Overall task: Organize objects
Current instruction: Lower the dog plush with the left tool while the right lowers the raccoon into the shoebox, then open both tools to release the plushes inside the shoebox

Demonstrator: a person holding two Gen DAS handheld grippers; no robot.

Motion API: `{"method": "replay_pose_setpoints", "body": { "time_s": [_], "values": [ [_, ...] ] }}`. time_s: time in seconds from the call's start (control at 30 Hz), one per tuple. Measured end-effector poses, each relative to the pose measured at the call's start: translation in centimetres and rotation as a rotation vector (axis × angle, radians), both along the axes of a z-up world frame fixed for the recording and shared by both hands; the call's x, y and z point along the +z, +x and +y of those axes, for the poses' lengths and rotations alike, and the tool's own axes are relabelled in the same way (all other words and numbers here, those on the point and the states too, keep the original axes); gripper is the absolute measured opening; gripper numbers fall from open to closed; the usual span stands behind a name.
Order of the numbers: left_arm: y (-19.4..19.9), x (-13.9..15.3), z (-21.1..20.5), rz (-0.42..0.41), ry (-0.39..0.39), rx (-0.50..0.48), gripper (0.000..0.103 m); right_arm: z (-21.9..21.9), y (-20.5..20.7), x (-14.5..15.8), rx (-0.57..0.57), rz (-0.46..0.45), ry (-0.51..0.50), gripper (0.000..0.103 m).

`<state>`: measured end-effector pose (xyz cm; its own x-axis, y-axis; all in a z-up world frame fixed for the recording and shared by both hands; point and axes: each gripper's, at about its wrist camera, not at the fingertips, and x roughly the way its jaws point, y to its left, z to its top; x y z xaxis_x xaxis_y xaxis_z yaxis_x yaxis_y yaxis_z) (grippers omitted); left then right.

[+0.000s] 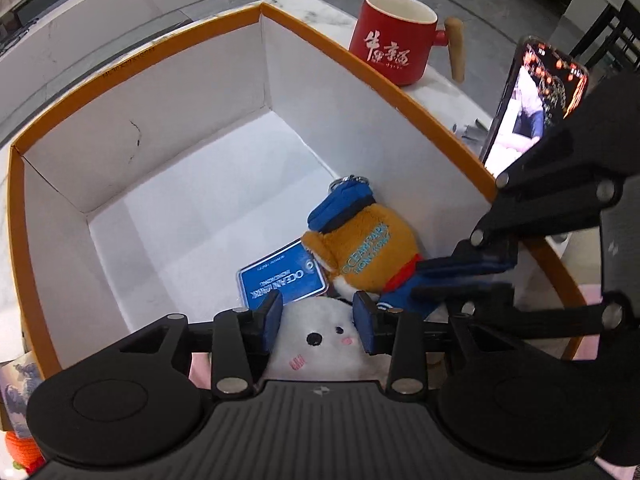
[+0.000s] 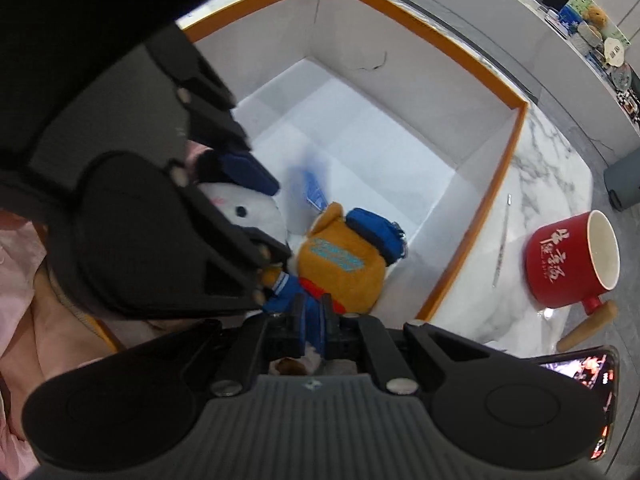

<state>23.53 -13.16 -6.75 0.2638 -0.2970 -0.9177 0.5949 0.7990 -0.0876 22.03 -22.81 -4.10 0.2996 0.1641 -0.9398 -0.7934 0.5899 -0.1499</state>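
Both claws are down inside the box, each holding a plush toy, so the step in hand looks like setting the two toys on the box floor. To do it well, I would lower each toy until it rests on the white floor, then part the pads fully and lift straight up, so the fur does not drag out with the pads. The two claws sit very near each other; freeing one first and drawing it clear before the other would avoid a knock. The blue card lies flat under the toys and should be left alone.

The left claw is about half open, its blue pads pressed against both sides of the white plush, which sits low at the near side of the box. It is grasping that toy.

The right claw is nearly closed, its pads pinching the blue-clothed lower part of the brown plush. That toy lies in the box against the near wall, its blue cap pointing away from the claw, just beside the white plush.

Outside the box, a red mug and a phone stand on the bench.
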Motion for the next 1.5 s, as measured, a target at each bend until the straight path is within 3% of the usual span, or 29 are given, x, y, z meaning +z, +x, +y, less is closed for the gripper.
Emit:
{"method": "replay_pose_setpoints", "body": {
  "time_s": [0.13, 0.23, 0.33, 0.63, 0.77, 0.87, 0.97, 1.03, 1.13, 1.27, 1.4, 1.5],
  "values": [
    [0.2, 1.1, 1.3, 0.008, -0.076, 0.027, 0.044, 0.1, -0.2, 0.0, 0.007, -0.004, -0.002, 0.008],
    [-0.3, 3.0, 2.7, -0.033, -0.127, 0.029, 0.044, -0.3, 0.0, 0.6, -0.007, 0.017, 0.016, 0.008],
    [-0.6, 4.0, 3.4, -0.037, -0.115, 0.013, 0.044, -0.2, 0.5, 1.7, -0.008, -0.038, 0.028, 0.028],
    [-1.1, 3.3, 4.1, -0.037, -0.073, -0.051, 0.044, 1.9, 3.2, -0.2, 0.083, -0.072, -0.043, 0.029],
    [-1.2, 2.6, 4.5, -0.022, -0.089, -0.047, 0.044, 2.7, 4.7, -0.4, 0.096, -0.089, -0.027, 0.047],
    [-1.4, 2.3, 4.8, -0.014, -0.108, -0.032, 0.044, 3.3, 5.6, -1.0, 0.079, -0.076, -0.039, 0.047],
    [-1.5, 2.1, 4.9, -0.017, -0.111, -0.02, 0.044, 3.9, 5.5, -1.1, 0.047, 0.003, -0.077, 0.026],
    [-1.6, 2.0, 5.1, -0.012, -0.119, -0.011, 0.044, 4.0, 5.1, -1.4, 0.035, 0.017, -0.12, 0.024],
    [-1.8, 1.7, 5.3, -0.013, -0.135, 0.006, 0.044, 3.6, 5.2, -1.3, -0.006, 0.107, -0.117, 0.02],
    [-2.0, 1.6, 5.6, -0.001, -0.159, 0.013, 0.044, 3.5, 3.8, -1.7, 0.014, 0.145, -0.122, 0.02],
    [-2.4, 1.9, 5.6, -0.039, -0.163, 0.019, 0.044, 3.7, 3.2, -1.1, 0.002, 0.095, -0.114, 0.021],
    [-3.5, 3.3, 6.4, -0.08, -0.216, 0.029, 0.044, 3.8, 2.3, 0.6, -0.016, 0.055, -0.075, 0.022]
  ]
}}
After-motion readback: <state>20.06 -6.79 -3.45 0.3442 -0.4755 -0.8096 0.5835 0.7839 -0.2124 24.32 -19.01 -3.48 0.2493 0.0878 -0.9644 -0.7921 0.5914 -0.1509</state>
